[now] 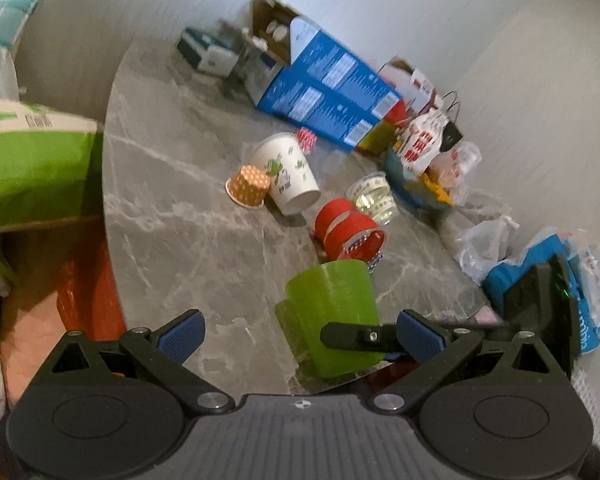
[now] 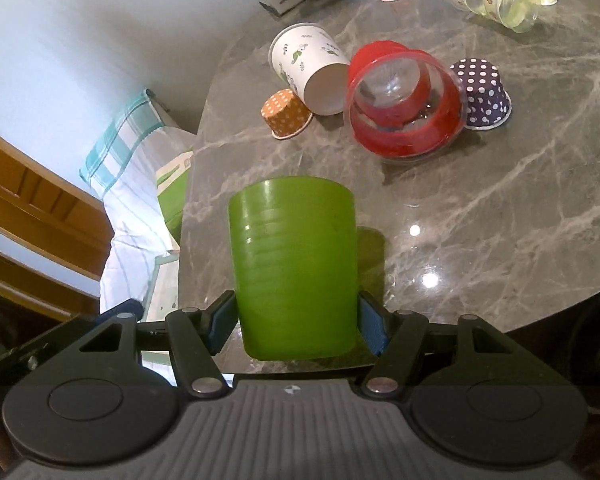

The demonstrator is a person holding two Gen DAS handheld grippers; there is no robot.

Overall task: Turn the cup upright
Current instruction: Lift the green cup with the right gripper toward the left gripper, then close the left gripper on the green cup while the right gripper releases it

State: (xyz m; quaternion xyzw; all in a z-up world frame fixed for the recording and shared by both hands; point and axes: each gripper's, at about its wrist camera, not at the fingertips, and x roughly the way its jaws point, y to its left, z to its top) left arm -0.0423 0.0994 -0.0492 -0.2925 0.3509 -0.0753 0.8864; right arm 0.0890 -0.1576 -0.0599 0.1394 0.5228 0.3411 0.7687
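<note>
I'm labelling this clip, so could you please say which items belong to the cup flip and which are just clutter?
In the job:
green cup
right claw, shut on it

Lying about:
white paper cup
red cup
orange dotted cup
blue boxes

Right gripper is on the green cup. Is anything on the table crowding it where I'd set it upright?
Nothing visible does. The right gripper grips the green cup near the table edge, with bare marble around it. The nearest item, the red cup, lies farther back, apart from it.
</note>
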